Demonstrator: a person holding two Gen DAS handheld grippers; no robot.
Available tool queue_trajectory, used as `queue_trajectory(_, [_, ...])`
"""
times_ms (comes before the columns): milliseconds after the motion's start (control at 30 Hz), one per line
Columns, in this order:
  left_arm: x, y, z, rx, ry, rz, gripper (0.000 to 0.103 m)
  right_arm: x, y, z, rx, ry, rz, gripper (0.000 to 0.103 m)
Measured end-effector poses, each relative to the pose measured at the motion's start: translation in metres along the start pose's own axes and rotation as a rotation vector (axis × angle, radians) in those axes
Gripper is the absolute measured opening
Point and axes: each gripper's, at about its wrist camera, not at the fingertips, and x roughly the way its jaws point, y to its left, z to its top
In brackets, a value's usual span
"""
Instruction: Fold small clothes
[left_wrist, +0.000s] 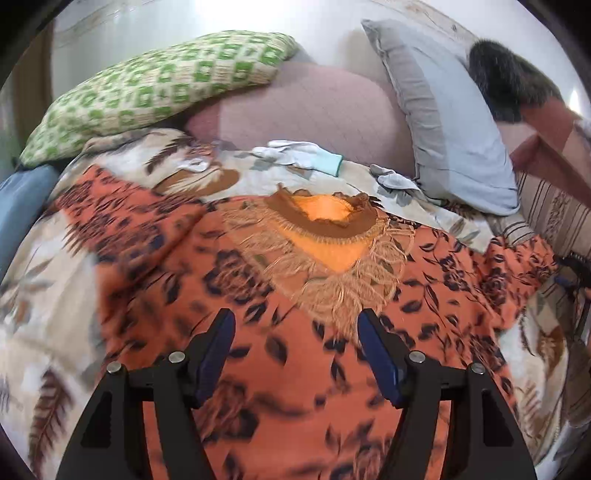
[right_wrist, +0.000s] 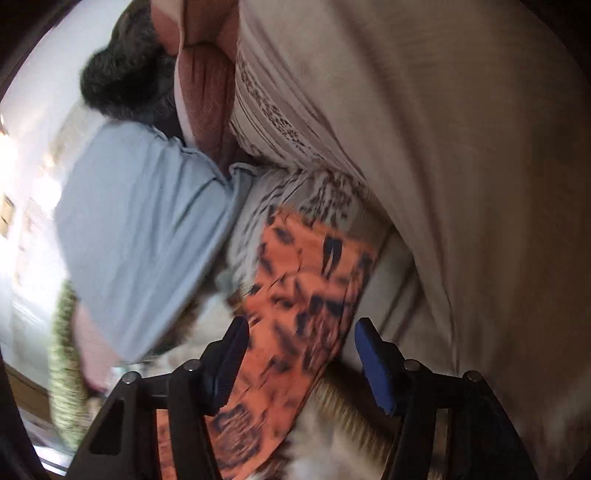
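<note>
Spread flat on the bed (left_wrist: 55, 266), neckline far side: orange top (left_wrist: 258, 295), sleeve (right_wrist: 306, 280) stretched out to the right. No fold visible yet; whole job seemingly ahead. Left gripper (left_wrist: 295, 354) and right gripper (right_wrist: 299, 362): jaws apart, gripping nothing.

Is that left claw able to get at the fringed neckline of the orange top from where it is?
Probably yes. The left claw hangs open over the orange top, and the fringed neckline lies just ahead with nothing between them.
</note>
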Motion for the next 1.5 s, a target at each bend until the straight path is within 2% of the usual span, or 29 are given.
queue_trajectory(67, [0.013,-0.006,0.005,0.01,0.0,0.013,0.069,0.014,0.008,0.008,-0.026,0.001,-0.024,0.06])
queue_trajectory(133, [0.026,-0.007,0.007,0.008,0.011,0.018,0.069,0.023,0.013,0.01,-0.033,-0.009,-0.077,0.051])
queue_trajectory(167, [0.029,-0.006,0.006,0.007,0.019,0.022,0.069,0.031,0.015,0.012,-0.042,0.003,-0.115,0.044])
queue_trajectory(200, [0.032,-0.004,0.004,0.007,0.025,0.024,0.069,0.037,0.017,0.012,-0.056,0.02,-0.18,0.027])
queue_trajectory(233, [0.034,-0.001,0.002,0.007,0.029,0.028,0.069,0.04,0.015,0.012,-0.062,0.025,-0.213,0.017])
queue_trajectory(333, [0.032,0.014,0.0,-0.012,0.024,0.034,0.069,0.035,0.022,0.014,-0.076,0.01,-0.237,0.003])
queue_trajectory(433, [0.022,0.035,0.0,-0.048,-0.001,0.042,0.069,0.021,0.039,0.018,-0.094,-0.036,-0.179,0.003])
queue_trajectory(533, [0.008,0.061,-0.001,-0.1,-0.031,0.046,0.069,-0.01,0.073,0.017,-0.126,-0.085,-0.086,0.003])
queue_trajectory(633, [-0.009,0.084,-0.006,-0.142,-0.058,0.047,0.069,-0.045,0.131,0.01,-0.192,-0.135,0.037,0.003])
queue_trajectory(733, [-0.024,0.105,-0.012,-0.185,-0.076,0.04,0.069,-0.076,0.206,-0.014,-0.303,-0.153,0.163,0.003])
queue_trajectory(833, [-0.046,0.13,-0.019,-0.241,-0.106,0.035,0.069,-0.097,0.285,-0.057,-0.424,-0.135,0.284,0.003])
queue_trajectory(967, [-0.081,0.167,-0.028,-0.31,-0.164,0.054,0.069,-0.099,0.388,-0.139,-0.555,-0.045,0.449,0.003])
queue_trajectory(1100, [-0.109,0.209,-0.038,-0.388,-0.195,0.079,0.07,-0.075,0.457,-0.23,-0.639,0.066,0.524,0.004])
queue_trajectory(1167, [-0.115,0.225,-0.045,-0.419,-0.197,0.09,0.071,-0.037,0.478,-0.279,-0.631,0.173,0.53,0.004])
queue_trajectory(1267, [-0.116,0.246,-0.056,-0.46,-0.174,0.122,0.072,0.035,0.49,-0.353,-0.659,0.326,0.476,0.008])
queue_trajectory(1333, [-0.115,0.252,-0.062,-0.48,-0.145,0.132,0.072,0.089,0.487,-0.399,-0.689,0.457,0.411,0.011])
queue_trajectory(1367, [-0.115,0.253,-0.064,-0.484,-0.139,0.132,0.072,0.112,0.483,-0.421,-0.713,0.516,0.334,0.014])
queue_trajectory(1400, [-0.116,0.253,-0.065,-0.479,-0.139,0.134,0.072,0.125,0.478,-0.436,-0.732,0.549,0.278,0.017])
queue_trajectory(1433, [-0.117,0.252,-0.064,-0.471,-0.144,0.141,0.073,0.128,0.472,-0.44,-0.73,0.539,0.286,0.018])
queue_trajectory(1467, [-0.118,0.251,-0.063,-0.466,-0.151,0.146,0.074,0.12,0.467,-0.434,-0.713,0.517,0.336,0.021])
queue_trajectory(1500, [-0.117,0.247,-0.06,-0.467,-0.156,0.141,0.075,0.112,0.462,-0.428,-0.695,0.529,0.367,0.035])
